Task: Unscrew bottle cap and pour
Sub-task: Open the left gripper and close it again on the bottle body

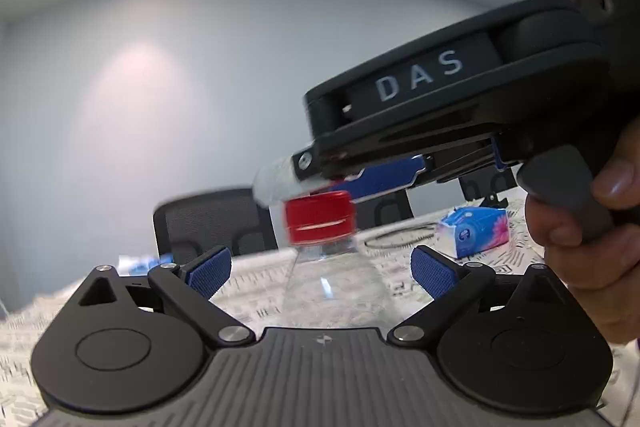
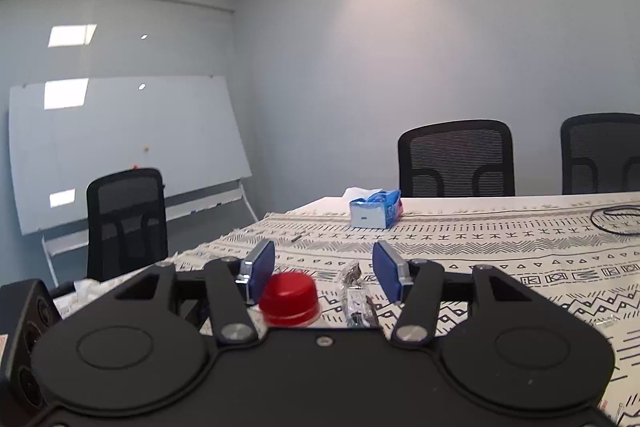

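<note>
Your left gripper [image 1: 320,273] stands with its jaws wide open on either side of the clear bottle [image 1: 336,291], touching nothing. The bottle is upright on the desk [image 2: 500,247], its red cap [image 1: 319,217] still seated.

Your right gripper [image 2: 324,267] hovers over the cap with jaws open and gripping nothing; in its own view the cap sits off-centre, just beside the left pad [image 2: 260,267].

Recommendation: close the left jaws on the bottle's shoulder first, so the body cannot spin. Then centre the right jaws over the cap, level with its ribbing, before closing and turning.

Count: one bottle, one cap, two tissue packs, one [image 2: 374,209] in the right view and one [image 1: 474,229] in the left, three chairs in the right view, one cable loop [image 2: 618,221], one small wrapper [image 2: 356,297].
</note>
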Available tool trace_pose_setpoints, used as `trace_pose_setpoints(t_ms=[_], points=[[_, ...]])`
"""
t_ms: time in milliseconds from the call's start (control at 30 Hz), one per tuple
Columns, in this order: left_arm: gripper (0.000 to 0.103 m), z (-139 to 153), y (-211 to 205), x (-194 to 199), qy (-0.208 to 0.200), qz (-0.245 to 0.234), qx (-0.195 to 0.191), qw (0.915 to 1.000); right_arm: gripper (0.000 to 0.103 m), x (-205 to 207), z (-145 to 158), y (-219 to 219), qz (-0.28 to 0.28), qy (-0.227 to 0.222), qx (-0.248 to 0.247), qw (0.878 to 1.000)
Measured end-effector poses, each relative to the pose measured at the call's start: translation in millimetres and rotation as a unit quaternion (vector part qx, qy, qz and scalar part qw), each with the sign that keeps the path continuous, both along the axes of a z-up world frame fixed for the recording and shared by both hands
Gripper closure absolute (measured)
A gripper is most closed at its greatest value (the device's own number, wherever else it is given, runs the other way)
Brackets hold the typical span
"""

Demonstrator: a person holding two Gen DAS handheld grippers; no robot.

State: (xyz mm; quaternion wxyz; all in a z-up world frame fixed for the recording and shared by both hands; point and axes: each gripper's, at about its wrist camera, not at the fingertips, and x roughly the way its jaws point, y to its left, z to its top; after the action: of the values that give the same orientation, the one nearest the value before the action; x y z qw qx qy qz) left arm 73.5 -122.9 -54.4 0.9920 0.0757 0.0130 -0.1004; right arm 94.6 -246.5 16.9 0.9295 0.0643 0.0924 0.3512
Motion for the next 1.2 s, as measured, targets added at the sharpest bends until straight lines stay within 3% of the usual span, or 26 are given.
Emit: trace_pose_setpoints(t_ms=[100,333,667,800,833,867,933,1200], points=[[0.005,11.0,0.3,1.5,0.033,0.004,-0.018,0.9993,0.044,1.3,1.9,-2.6,-0.006,0.008,0.014,1.0],[0.005,17.5,1.6,1.0,0.048,0.012,-0.015,0.9987,0.044,-4.8,3.6,-1.3,-0.012,0.009,0.018,1.0],[0.005,12.0,-25.1,-14.9,0.008,0.031,0.018,0.9993,0.044,-19.9,2.5,2.3,-0.007,0.001,-0.01,1.0],[0.007,10.0,-30.9,-18.7,-0.007,0.043,0.006,0.999,0.045,-25.1,4.0,5.9,0.006,-0.01,-0.028,1.0],[0.014,9.5,-30.7,-20.8,-0.014,0.042,0.003,0.999,0.045,-25.5,5.1,7.9,0.008,-0.013,-0.035,0.999],[0.031,9.4,-30.8,-20.3,-0.01,0.038,0.001,0.9992,0.045,-25.7,6.3,10.9,0.009,-0.017,-0.043,0.999],[0.056,8.9,-30.5,-17.8,0.001,0.035,-0.004,0.9994,0.045,-22.6,9.0,18.2,0.015,-0.013,-0.06,0.998],[0.057,9.5,-30.4,-17.9,0.012,0.06,-0.001,0.9981,0.05,-8.2,9.4,42.9,0.014,0.007,-0.096,0.995]])
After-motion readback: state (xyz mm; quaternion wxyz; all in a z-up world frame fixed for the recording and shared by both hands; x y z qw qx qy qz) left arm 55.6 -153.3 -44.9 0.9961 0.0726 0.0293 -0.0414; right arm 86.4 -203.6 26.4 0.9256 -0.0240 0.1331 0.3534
